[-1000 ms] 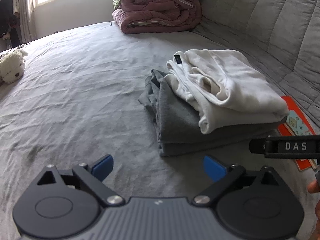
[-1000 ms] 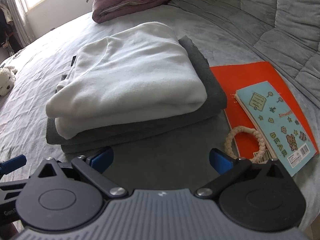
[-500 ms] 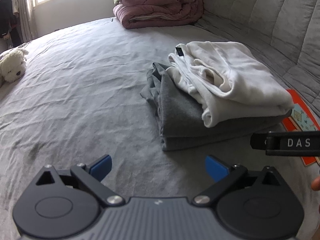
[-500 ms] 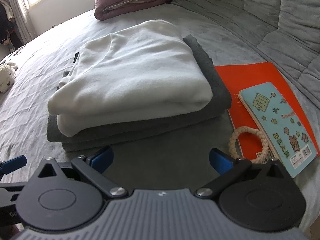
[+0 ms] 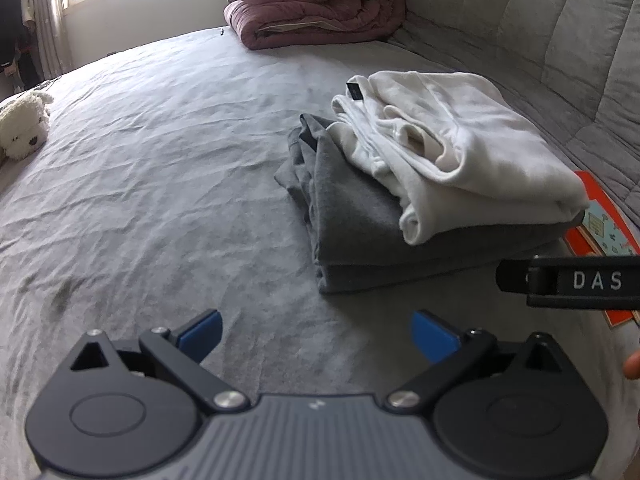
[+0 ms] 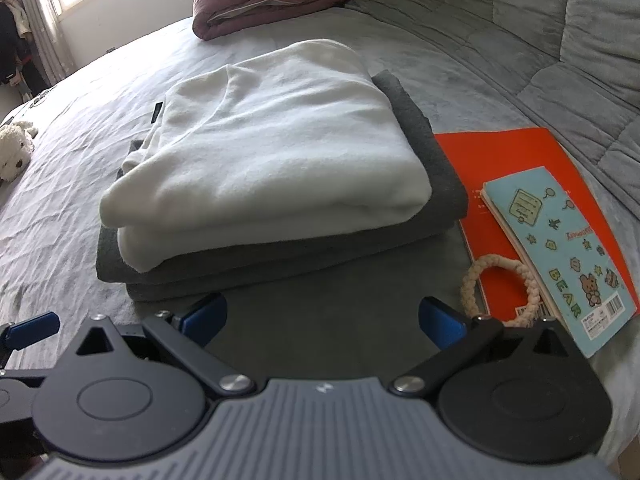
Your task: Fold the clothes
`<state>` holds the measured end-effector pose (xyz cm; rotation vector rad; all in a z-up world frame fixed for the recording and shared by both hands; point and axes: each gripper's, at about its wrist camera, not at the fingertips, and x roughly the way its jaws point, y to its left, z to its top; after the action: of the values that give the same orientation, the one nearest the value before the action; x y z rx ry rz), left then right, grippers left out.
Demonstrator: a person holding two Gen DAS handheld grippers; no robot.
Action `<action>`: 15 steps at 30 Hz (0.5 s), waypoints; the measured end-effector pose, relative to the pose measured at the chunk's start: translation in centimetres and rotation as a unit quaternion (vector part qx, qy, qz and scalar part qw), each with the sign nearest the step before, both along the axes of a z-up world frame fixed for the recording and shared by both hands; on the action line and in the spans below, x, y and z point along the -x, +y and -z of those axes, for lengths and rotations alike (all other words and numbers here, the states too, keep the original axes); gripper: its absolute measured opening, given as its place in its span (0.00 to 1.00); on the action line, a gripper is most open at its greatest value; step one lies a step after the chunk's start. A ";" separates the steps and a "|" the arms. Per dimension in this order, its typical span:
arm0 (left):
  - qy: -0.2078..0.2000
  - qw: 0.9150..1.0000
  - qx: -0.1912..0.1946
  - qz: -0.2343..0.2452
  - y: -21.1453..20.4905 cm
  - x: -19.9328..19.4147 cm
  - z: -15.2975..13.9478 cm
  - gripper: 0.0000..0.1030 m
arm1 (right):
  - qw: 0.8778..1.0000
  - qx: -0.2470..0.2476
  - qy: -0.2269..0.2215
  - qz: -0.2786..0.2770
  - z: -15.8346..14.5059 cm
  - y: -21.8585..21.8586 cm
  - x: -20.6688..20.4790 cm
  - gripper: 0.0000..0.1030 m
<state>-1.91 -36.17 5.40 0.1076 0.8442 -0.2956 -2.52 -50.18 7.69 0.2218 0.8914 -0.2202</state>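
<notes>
— Fleecy white cloth, that top piece: the white garment (image 6: pixel 264 152) lies folded on the grey garment (image 6: pixel 416 128), and the two make one stack on the bed (image 5: pixel 160 160). How would you expect it to handle?

— Soft and light, I'd judge, with no stiffness at all. Lift it by one corner and the folds would likely sag open. The grey one below looks denser, a bit heavier, and equally limp.

— Where would you take hold, then?

— On the folded edges, not the loose ends. Seen from the left, the white piece shows bunched layers and a small black label (image 5: pixel 354 91) on the stack's far corner; that side is untidy. The stack's near edge, facing the right tool (image 6: pixel 322 320), is a clean rounded fold, a better place to pinch through all the layers.

— And the tools?

— Both spread wide and holding nothing. The left tool (image 5: pixel 316 334) hangs over bare sheet, left of the stack and short of it.

— Anything close by?

— An orange folder (image 6: pixel 496 148) just right of the stack, with a blue notebook (image 6: pixel 560 248) and a braided ring (image 6: pixel 500 288) on it. A plush toy (image 5: pixel 24 124) sits well to the stack's left, a pink comforter (image 5: pixel 316 4) far behind.
</notes>
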 end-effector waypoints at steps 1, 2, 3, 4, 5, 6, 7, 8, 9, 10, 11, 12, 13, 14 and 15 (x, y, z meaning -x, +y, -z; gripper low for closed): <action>0.000 1.000 -0.001 -0.001 0.0 0.0 0.0 0.99 | 1.000 0.000 0.000 -0.001 0.0 0.0 0.0 1.00; 0.000 1.000 -0.001 -0.002 0.0 0.0 0.1 0.99 | 1.000 0.001 0.000 -0.001 0.0 0.1 0.0 1.00; 0.000 1.000 -0.002 -0.003 0.0 0.0 0.1 0.99 | 1.000 0.001 0.000 -0.001 0.0 0.1 0.0 1.00; 0.000 1.000 -0.002 -0.003 0.1 0.0 0.1 0.99 | 1.000 0.001 0.000 -0.001 0.0 0.1 0.0 1.00; 0.000 1.000 -0.002 -0.003 0.1 0.0 0.1 0.99 | 1.000 0.002 0.001 -0.001 0.1 0.1 0.0 1.00; 0.000 1.000 -0.002 -0.002 0.1 0.0 0.1 0.99 | 1.000 0.002 0.001 -0.001 0.1 0.1 -0.1 1.00; 0.000 1.000 -0.001 -0.002 0.1 0.0 0.1 0.99 | 1.000 0.002 0.001 -0.001 0.1 0.1 -0.1 1.00; 0.000 1.000 -0.001 -0.002 0.1 0.0 0.1 0.99 | 1.000 0.002 0.001 -0.001 0.1 0.1 -0.1 1.00; 0.000 1.000 0.000 -0.001 0.1 0.0 0.1 0.99 | 1.000 0.002 0.002 -0.002 0.1 0.1 -0.1 1.00; 0.000 1.000 0.000 0.000 0.0 0.0 0.1 0.99 | 1.000 0.003 0.002 -0.002 0.1 0.1 -0.1 1.00; 0.000 1.000 0.001 0.000 0.0 0.0 0.1 0.99 | 1.000 0.003 0.002 -0.003 0.1 0.1 -0.2 1.00; -0.001 1.000 0.000 0.001 0.0 0.1 0.1 0.99 | 1.000 0.003 0.002 -0.004 0.1 0.1 -0.2 1.00; -0.001 1.000 0.000 0.001 -0.1 0.1 0.1 0.99 | 1.000 0.003 0.002 -0.004 0.1 0.1 -0.2 1.00; -0.001 1.000 0.000 0.001 -0.1 0.1 0.1 0.99 | 1.000 0.003 0.002 -0.005 0.1 0.2 -0.3 1.00; -0.002 1.000 0.000 0.002 -0.1 0.1 0.2 0.99 | 1.000 0.003 0.003 -0.005 0.1 0.2 -0.3 1.00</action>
<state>-2.03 -36.30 5.24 0.1093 0.8404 -0.2993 -2.26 -50.01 7.61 0.2102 0.8965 -0.2141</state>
